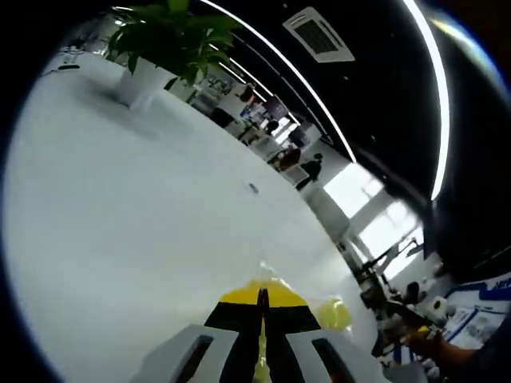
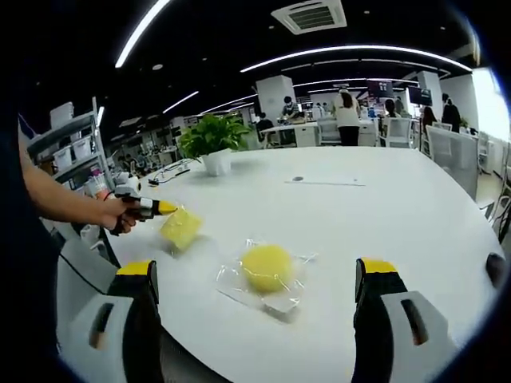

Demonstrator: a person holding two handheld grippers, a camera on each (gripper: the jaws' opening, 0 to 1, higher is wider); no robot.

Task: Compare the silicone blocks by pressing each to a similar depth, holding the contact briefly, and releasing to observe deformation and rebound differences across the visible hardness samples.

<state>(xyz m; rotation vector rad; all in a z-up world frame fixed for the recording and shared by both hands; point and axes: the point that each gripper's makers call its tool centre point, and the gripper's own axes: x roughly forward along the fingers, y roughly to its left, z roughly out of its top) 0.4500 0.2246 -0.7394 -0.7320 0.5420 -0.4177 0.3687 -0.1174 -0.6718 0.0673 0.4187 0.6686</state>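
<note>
A: The room was a dim open office with ceiling light strips, and a broad white round table (image 2: pixel 399 215) filled the near ground, a potted green plant (image 2: pixel 212 142) standing at its far left.

B: Where were the samples?

A: At the left, the left gripper (image 2: pixel 164 209), held in a person's hand (image 2: pixel 118 214), had its yellow-tipped jaws closed on a pale yellow square silicone block in clear wrap (image 2: pixel 180 228), lifted just off the table. In the left gripper view the jaws (image 1: pixel 262 319) met with only a thin seam between them, yellow wrap bunched at their tips.

B: And to the right?

A: A round yellow silicone block in a clear bag (image 2: pixel 267 268) lay flat on the table, near and centred between the right gripper's (image 2: pixel 259 275) jaws, which stood wide apart holding nothing. I judged the right gripper the nearer tool; the round block lay straight ahead of it, so a short forward reach would bring its jaws around the block.
</note>
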